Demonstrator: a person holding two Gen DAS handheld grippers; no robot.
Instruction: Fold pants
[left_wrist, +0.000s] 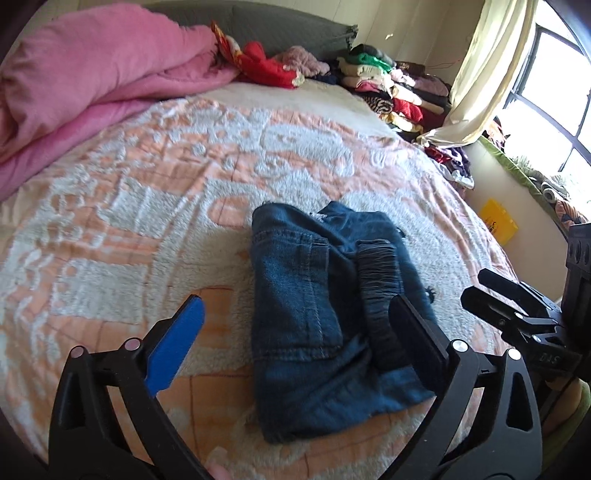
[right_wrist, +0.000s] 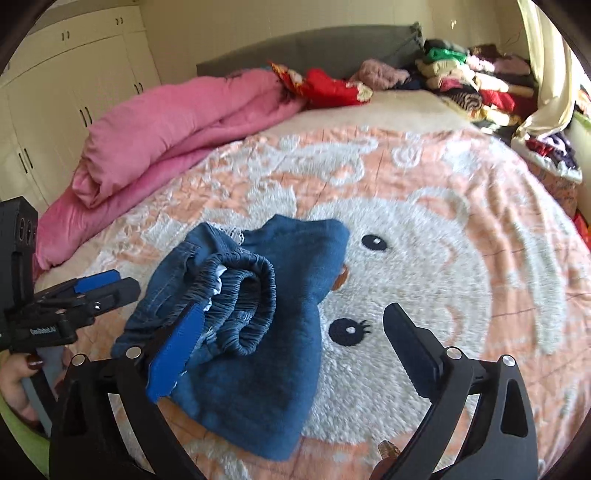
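Observation:
A pair of dark blue jeans (left_wrist: 295, 295) lies folded into a small bundle on the peach and white plush bedspread (left_wrist: 129, 221). Its gathered elastic waistband (right_wrist: 255, 291) sits on top. My left gripper (left_wrist: 295, 332) hovers over the bundle with jaws wide apart, and neither pad presses the denim. In the right wrist view the jeans (right_wrist: 258, 369) lie under my right gripper (right_wrist: 293, 343), also open, its blue pad (right_wrist: 177, 350) in front of the waistband. Each gripper shows in the other's view: the right gripper (left_wrist: 517, 306) at the bundle's right, the left gripper (right_wrist: 99, 291) at its left, with a hand (right_wrist: 22, 376) on the handle.
A rolled pink quilt (left_wrist: 92, 81) lies along the bed's far left. Red cloth (left_wrist: 266, 66) and a heap of clothes (left_wrist: 388, 85) sit by the grey headboard (left_wrist: 280, 22). A curtain (left_wrist: 480, 74), a window and a yellow thing (left_wrist: 498, 221) are right of the bed. White wardrobes (right_wrist: 66, 92) stand left.

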